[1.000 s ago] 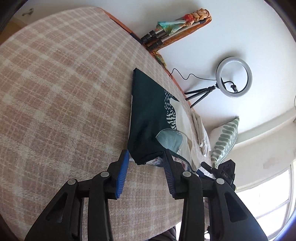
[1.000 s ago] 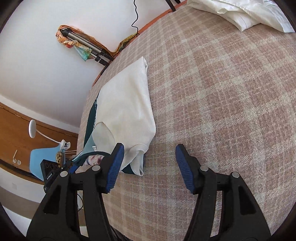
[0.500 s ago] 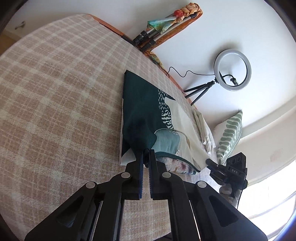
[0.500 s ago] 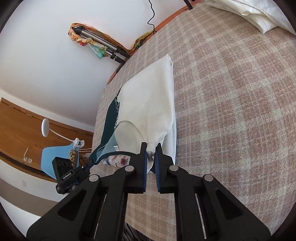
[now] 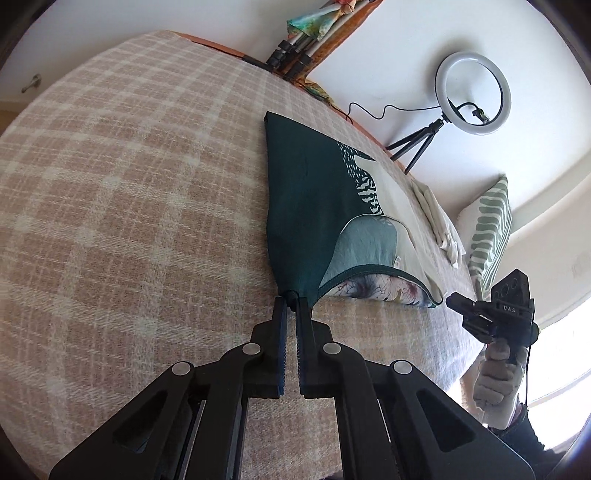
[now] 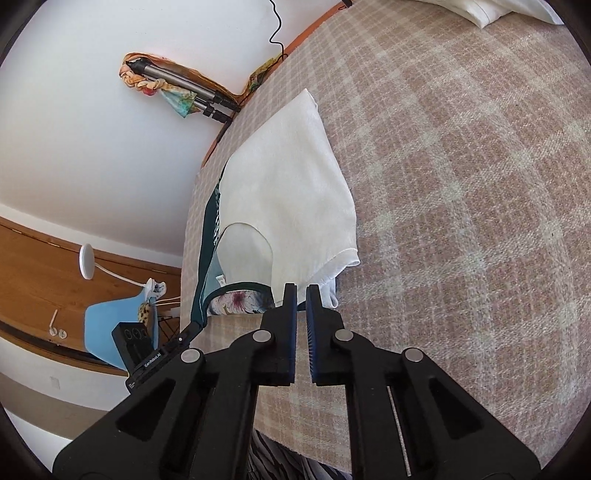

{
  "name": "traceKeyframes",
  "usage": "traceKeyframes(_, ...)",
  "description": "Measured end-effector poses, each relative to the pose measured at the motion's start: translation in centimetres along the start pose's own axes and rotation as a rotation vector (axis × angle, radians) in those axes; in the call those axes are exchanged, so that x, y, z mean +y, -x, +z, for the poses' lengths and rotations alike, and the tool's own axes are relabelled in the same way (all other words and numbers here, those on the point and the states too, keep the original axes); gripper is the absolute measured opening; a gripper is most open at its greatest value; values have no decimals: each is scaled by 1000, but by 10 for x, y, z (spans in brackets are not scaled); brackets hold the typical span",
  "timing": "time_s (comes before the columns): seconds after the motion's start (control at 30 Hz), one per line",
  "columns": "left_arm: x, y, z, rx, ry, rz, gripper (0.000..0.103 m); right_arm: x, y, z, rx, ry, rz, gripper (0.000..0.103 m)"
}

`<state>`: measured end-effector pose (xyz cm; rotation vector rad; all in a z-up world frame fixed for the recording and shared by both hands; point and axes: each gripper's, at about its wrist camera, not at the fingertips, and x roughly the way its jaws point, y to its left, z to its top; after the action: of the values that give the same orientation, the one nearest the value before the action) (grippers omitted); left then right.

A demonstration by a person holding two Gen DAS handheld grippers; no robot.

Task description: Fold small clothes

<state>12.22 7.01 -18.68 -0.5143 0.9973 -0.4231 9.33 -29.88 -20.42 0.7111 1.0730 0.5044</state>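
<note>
A small top, dark green on one side and cream white on the other, lies on the plaid bedcover. In the left wrist view its green half point(image 5: 310, 206) runs away from me, and my left gripper point(image 5: 291, 301) is shut on its near green corner. In the right wrist view the white half point(image 6: 291, 184) shows, and my right gripper point(image 6: 301, 291) is shut on its near white corner by the sleeve. The near edge is lifted a little, showing a floral lining point(image 6: 240, 299). The other gripper shows at the right edge of the left wrist view point(image 5: 491, 314).
The plaid bedcover point(image 5: 129, 206) spreads wide to the left of the top. A ring light on a tripod point(image 5: 472, 92) and a green-striped pillow point(image 5: 491, 229) stand beyond it. Folded white cloth point(image 6: 491, 11) lies at the far end. A blue chair point(image 6: 110, 314) stands beside the bed.
Both grippers, open one second ago beside the top's near corners, have closed on them. The near edge of the top has since risen slightly and drawn taut between them.
</note>
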Motion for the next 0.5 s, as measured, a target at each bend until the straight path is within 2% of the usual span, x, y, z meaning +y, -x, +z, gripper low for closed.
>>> traceKeyframes(0.1, 2, 7, 3, -8, 9, 11, 4, 2, 9, 1, -19, 41, -15, 7)
traceKeyframes(0.13, 5, 9, 4, -6, 27, 4, 9, 2, 11, 3, -24, 46, -25, 13)
traceKeyframes(0.17, 7, 12, 5, -8, 44, 5, 15, 0, 14, 5, -37, 48, -37, 27)
traceKeyframes(0.2, 9, 14, 6, -13, 57, 11, 19, -2, 17, 7, -54, 46, -47, 36)
traceKeyframes(0.23, 11, 16, 6, -20, 72, 13, 29, -4, 19, 10, -70, 42, -51, 50)
traceKeyframes(0.27, 14, 18, 7, -31, 91, 8, 41, -6, 21, 13, -80, 41, -50, 54)
traceKeyframes(0.33, 20, 21, 6, -49, 150, -20, 52, -11, 21, 22, -85, 33, -56, 55)
traceKeyframes(0.5, 24, 10, 7, -27, 237, -105, 52, -25, 6, 31, -26, -34, -8, 55)
